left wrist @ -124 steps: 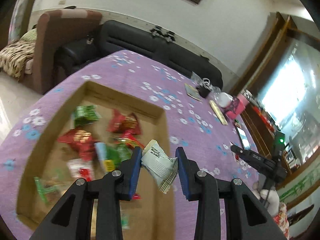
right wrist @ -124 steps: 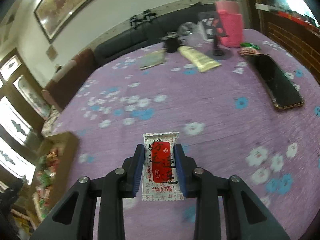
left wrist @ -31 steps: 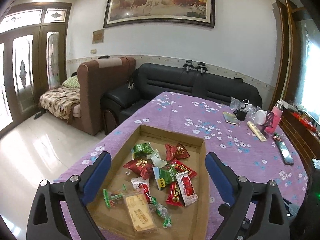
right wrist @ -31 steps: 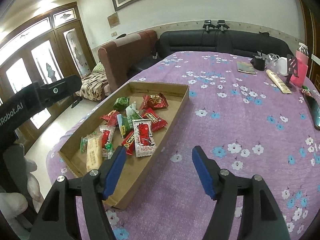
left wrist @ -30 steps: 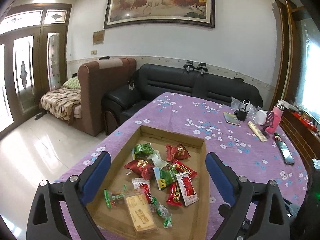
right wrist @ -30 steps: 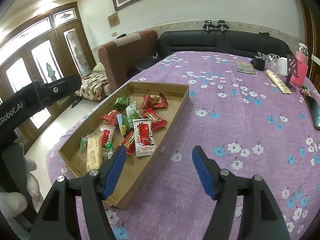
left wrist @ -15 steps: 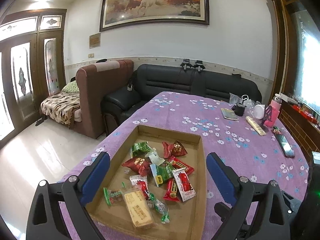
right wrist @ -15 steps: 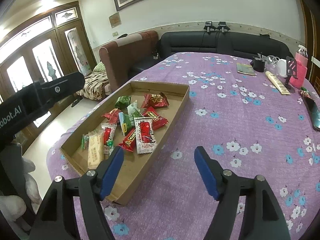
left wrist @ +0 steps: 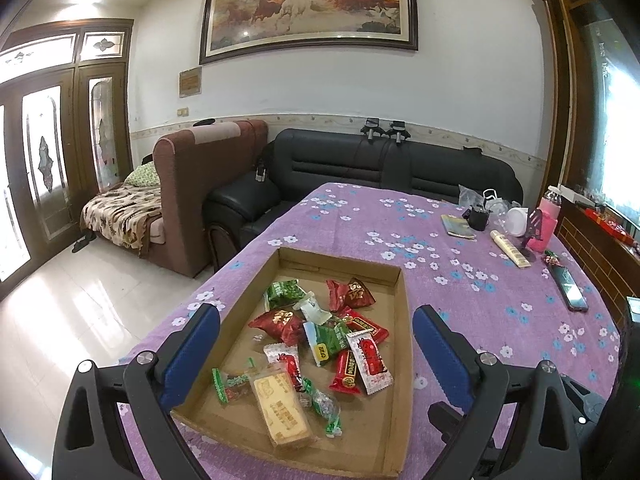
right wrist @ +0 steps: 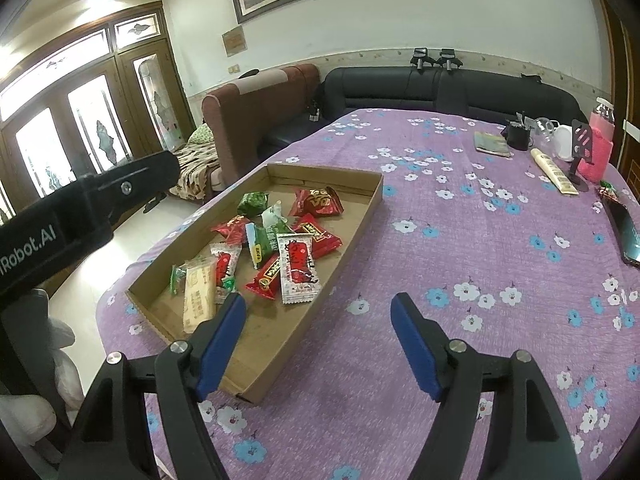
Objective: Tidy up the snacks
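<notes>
Jaws of both grippers empty; cardboard tray (left wrist: 401,320) runs lengthwise toward the sofa (left wrist: 360,164).

Matt brown cardboard tray (left wrist: 401,312), glossy crinkled plastic snack wrappers (left wrist: 370,360), woven purple flowered cloth on the table (right wrist: 460,264), shiny black leather sofa (left wrist: 360,164) at the far side, polished pale floor tiles (left wrist: 68,300) left

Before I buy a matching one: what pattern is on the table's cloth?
Purple cloth with white and blue flowers, clearest in the right wrist view.
</notes>
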`<state>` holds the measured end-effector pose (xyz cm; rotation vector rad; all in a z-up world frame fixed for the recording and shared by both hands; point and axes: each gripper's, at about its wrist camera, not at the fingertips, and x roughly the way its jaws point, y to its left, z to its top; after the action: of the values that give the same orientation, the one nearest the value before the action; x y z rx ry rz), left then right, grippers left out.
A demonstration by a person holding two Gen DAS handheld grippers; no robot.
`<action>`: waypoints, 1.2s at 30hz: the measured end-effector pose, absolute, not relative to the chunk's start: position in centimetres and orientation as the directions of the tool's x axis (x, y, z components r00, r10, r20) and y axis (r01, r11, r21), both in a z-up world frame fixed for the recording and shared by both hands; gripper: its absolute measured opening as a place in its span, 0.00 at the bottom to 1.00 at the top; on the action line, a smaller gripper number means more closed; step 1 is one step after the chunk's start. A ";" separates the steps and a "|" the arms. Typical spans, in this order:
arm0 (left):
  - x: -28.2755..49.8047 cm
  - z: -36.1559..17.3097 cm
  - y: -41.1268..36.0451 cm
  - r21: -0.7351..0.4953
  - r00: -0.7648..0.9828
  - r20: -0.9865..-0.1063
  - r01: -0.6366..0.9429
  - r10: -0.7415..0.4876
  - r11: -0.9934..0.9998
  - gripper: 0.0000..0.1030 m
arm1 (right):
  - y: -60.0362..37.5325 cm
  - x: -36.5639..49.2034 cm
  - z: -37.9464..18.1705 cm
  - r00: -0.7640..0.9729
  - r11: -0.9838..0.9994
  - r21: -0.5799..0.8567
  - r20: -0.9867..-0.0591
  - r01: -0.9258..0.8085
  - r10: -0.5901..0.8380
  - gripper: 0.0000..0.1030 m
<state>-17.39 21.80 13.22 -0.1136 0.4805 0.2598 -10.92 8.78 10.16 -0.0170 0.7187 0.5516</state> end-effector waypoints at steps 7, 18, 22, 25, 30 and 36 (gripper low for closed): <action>-20.1 14.8 22.8 -0.058 0.880 -0.399 -0.304 0.257 0.951 0.96 | 8.9 -11.6 10.5 0.622 0.856 0.162 -0.622 -0.491 0.475 0.73; -26.1 18.3 29.5 -0.084 0.869 -0.320 -0.423 0.378 0.902 0.99 | 8.9 -11.1 11.1 0.612 0.846 0.174 -0.619 -0.505 0.493 0.73; -24.8 15.8 30.9 -0.135 0.870 -0.417 -0.344 0.261 0.929 0.99 | 11.0 -8.8 11.5 0.516 0.781 0.242 -0.634 -0.575 0.576 0.74; -23.4 13.5 31.5 -0.179 0.858 -0.480 -0.300 0.183 0.937 0.99 | 13.1 -6.4 10.8 0.493 0.790 0.218 -0.679 -0.573 0.544 0.74; -21.7 10.9 32.4 -0.221 0.843 -0.526 -0.264 0.113 0.939 0.99 | 16.2 -2.4 9.5 0.454 0.800 0.196 -0.736 -0.567 0.502 0.73; -20.4 8.3 34.9 -0.334 0.821 -0.570 -0.275 0.039 0.901 0.99 | 20.6 0.9 7.6 0.411 0.796 0.145 -0.794 -0.587 0.448 0.73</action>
<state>-20.41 34.87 8.32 -0.4202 0.5877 0.1728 0.94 20.63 7.55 -0.1655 0.9431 0.6552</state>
